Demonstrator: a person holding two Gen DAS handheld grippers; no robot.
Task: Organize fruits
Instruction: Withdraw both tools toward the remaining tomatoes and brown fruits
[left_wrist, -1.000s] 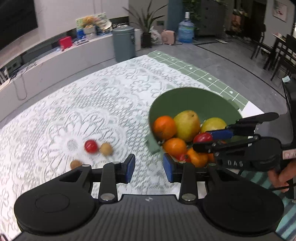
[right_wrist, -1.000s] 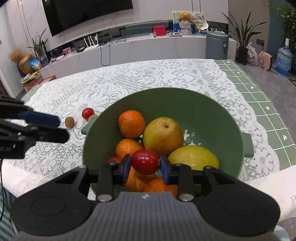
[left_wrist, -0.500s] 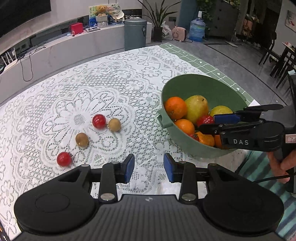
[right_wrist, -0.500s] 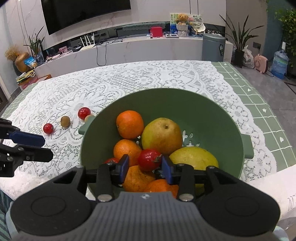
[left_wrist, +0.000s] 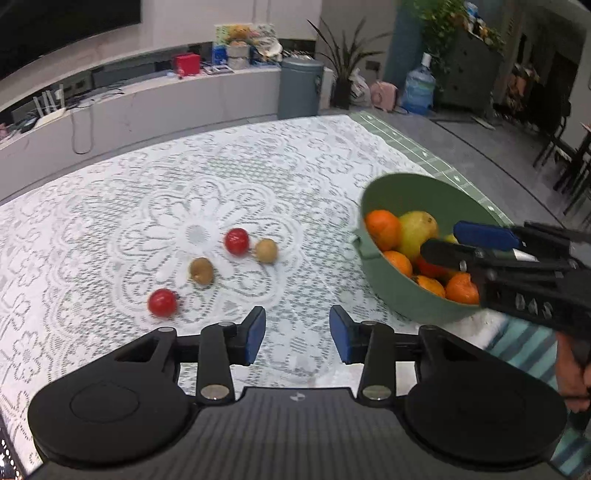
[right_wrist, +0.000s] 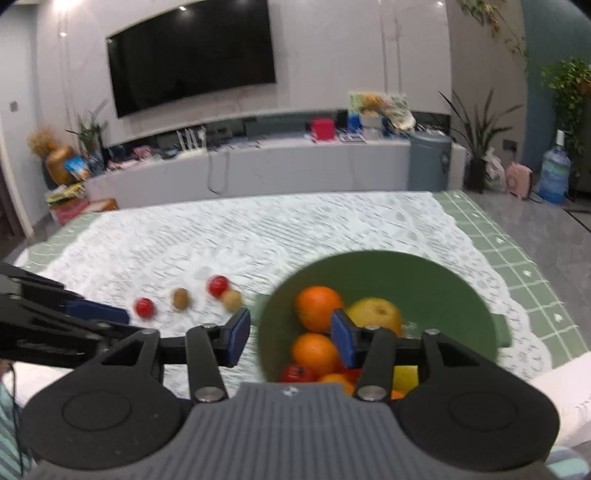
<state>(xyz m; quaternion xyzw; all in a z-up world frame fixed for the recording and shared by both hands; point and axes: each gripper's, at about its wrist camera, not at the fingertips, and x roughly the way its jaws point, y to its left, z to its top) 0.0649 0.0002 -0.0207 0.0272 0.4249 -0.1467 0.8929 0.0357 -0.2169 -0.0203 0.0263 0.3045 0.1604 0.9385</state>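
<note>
A green bowl at the table's right holds oranges, a pear, a yellow fruit and small red fruits. On the lace cloth lie two red fruits and two brown ones. My left gripper is open and empty over the cloth, short of the loose fruits. My right gripper is open and empty above the bowl's left rim; it also shows in the left wrist view.
The table's front edge is near both grippers. A white lace cloth covers a green checked tablecloth. Beyond the table are a low white cabinet, a grey bin and a water jug.
My right gripper opened, let the red fruit fall into the bowl, then rose and tilted back. My left gripper pulled back, so more of the loose fruits show.
</note>
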